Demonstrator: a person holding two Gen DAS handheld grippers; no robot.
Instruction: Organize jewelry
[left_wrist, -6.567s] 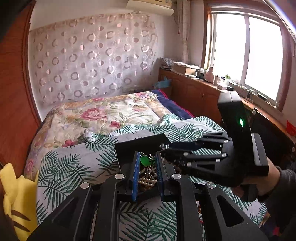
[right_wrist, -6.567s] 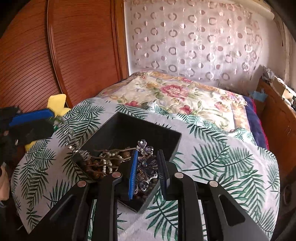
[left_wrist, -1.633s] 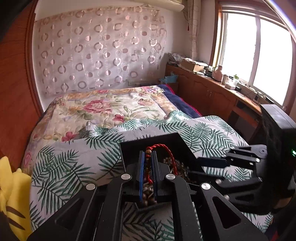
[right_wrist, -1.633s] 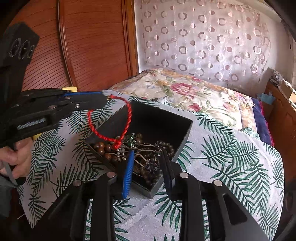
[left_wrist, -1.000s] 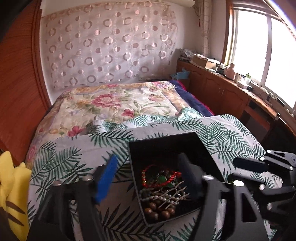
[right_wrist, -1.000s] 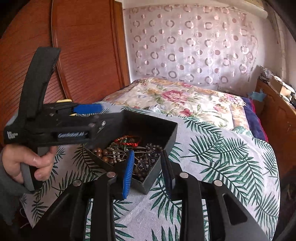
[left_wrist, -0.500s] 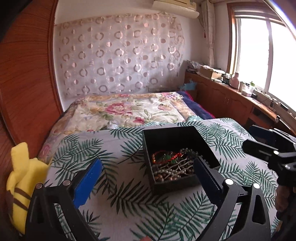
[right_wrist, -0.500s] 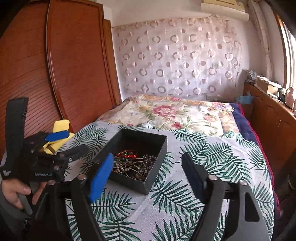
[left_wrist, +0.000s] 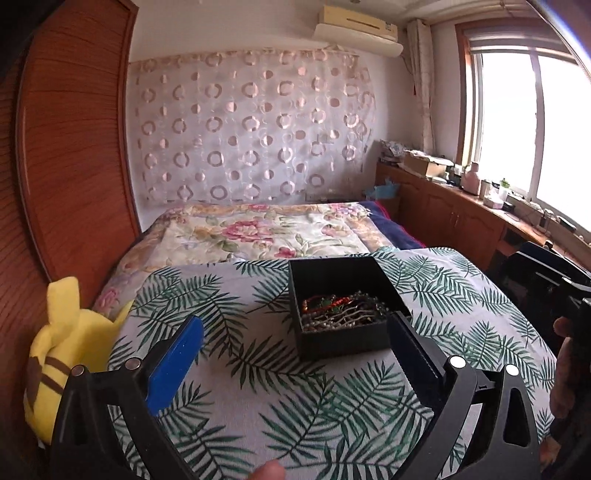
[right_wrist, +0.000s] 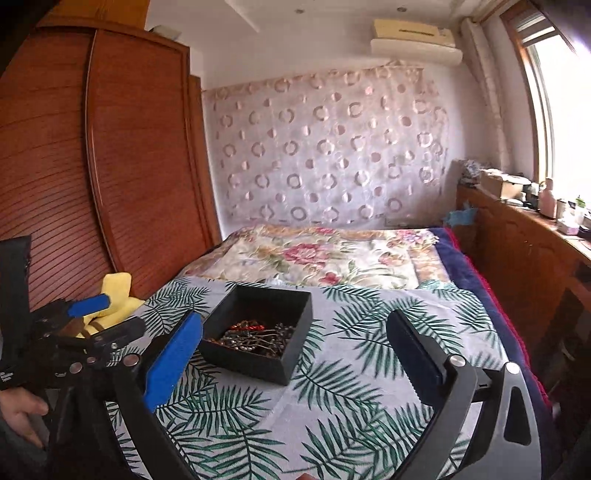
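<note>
A black open box (left_wrist: 341, 341) stands on the palm-leaf cloth (left_wrist: 258, 387) and holds a heap of jewelry (left_wrist: 341, 312): a red cord bracelet, brown beads, pearls and metal hairpins. It also shows in the right wrist view (right_wrist: 251, 367), with the jewelry (right_wrist: 255, 338) inside. My left gripper (left_wrist: 295, 343) is wide open and empty, raised back from the box. My right gripper (right_wrist: 295, 343) is wide open and empty too, above the cloth to the box's right. The left gripper shows at the left edge of the right wrist view (right_wrist: 86, 314).
A yellow plush toy (left_wrist: 62, 347) lies at the cloth's left edge by the wooden wardrobe (left_wrist: 66, 147). A floral bedspread (left_wrist: 266, 232) lies behind the box. A wooden cabinet (left_wrist: 454, 218) with clutter runs under the window on the right.
The left gripper dropped the red cord bracelet into the box. Both grippers opened wide and pulled up and back from the box.
</note>
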